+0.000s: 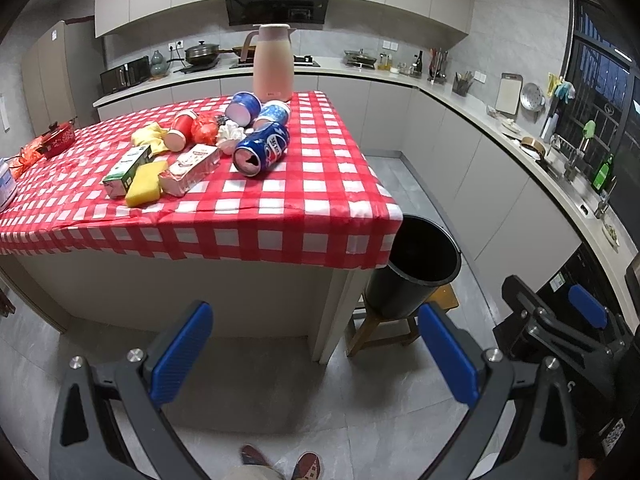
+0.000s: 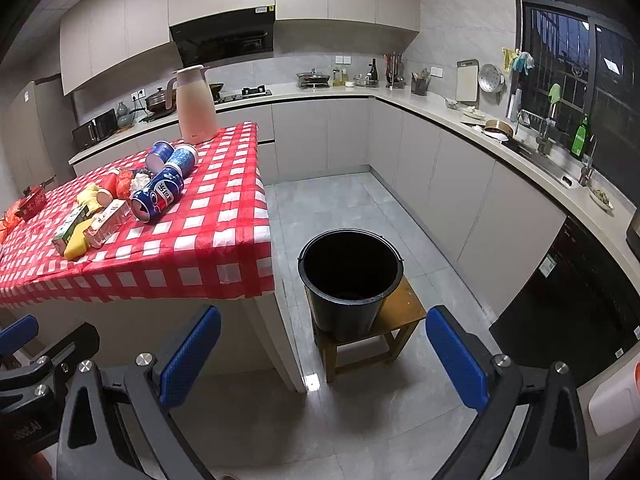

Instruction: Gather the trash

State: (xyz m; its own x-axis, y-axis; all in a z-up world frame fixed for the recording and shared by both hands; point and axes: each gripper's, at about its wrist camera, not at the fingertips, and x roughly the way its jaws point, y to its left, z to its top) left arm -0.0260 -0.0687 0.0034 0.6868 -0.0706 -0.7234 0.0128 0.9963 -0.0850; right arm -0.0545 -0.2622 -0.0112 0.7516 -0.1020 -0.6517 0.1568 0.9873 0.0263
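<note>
Trash lies in a heap on the red-checked table (image 1: 304,200): a blue Pepsi can (image 1: 262,148) on its side, two blue paper cups (image 1: 244,108), a red cup (image 1: 180,130), crumpled white paper (image 1: 230,136), a pink carton (image 1: 190,170), a green carton (image 1: 126,170) and a yellow sponge (image 1: 146,184). The can also shows in the right wrist view (image 2: 158,196). A black bucket (image 2: 350,280) stands on a wooden stool (image 2: 404,312) right of the table. My left gripper (image 1: 316,352) and right gripper (image 2: 324,360) are open, empty, low in front of the table.
A pink thermos jug (image 1: 274,64) stands at the table's far edge. Red items (image 1: 56,140) lie at the table's left. Kitchen counters (image 2: 480,132) run along the back and right walls. Grey tiled floor (image 2: 340,208) lies between table and cabinets.
</note>
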